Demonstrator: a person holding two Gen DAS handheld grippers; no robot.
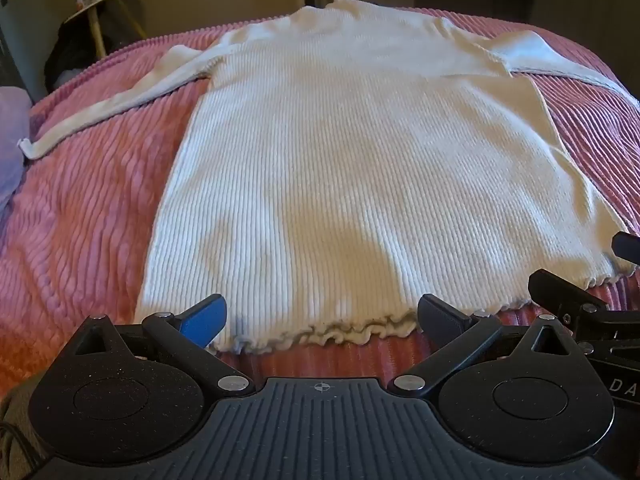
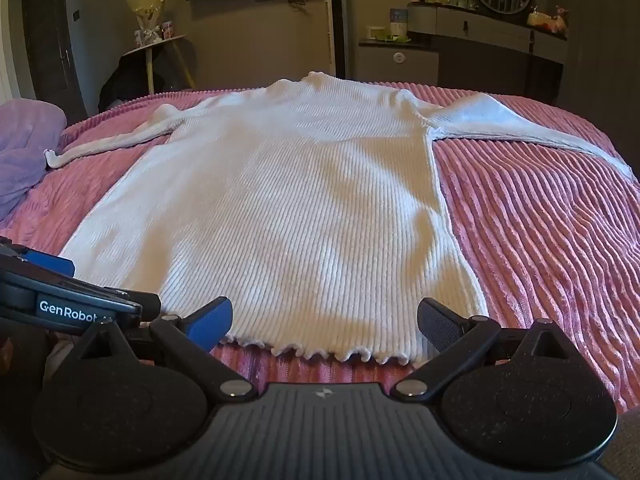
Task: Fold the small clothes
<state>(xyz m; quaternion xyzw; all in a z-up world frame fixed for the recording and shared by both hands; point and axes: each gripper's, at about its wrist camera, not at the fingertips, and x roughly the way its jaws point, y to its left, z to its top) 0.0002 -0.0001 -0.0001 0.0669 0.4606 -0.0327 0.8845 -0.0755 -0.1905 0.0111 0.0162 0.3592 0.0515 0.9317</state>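
The white ribbed top (image 1: 352, 152) lies flat on the pink bed (image 1: 80, 208), spread out with both sleeves out to the sides. Its long axis runs straight away from both cameras: the frilled hem (image 1: 320, 334) is the near edge and the collar the far one.

The left hand-held gripper (image 1: 322, 318) hovers just over the hem towards its left part, jaws spread wide with nothing between them. The right hand-held gripper (image 2: 324, 320) hangs just beside it, over the hem's right part near the right corner, equally wide and empty.

Each gripper therefore has its own end of the hem directly ahead and below, neither nearer than the other, so the likely next move is a two-handed grasp of the hem to carry it towards the collar.
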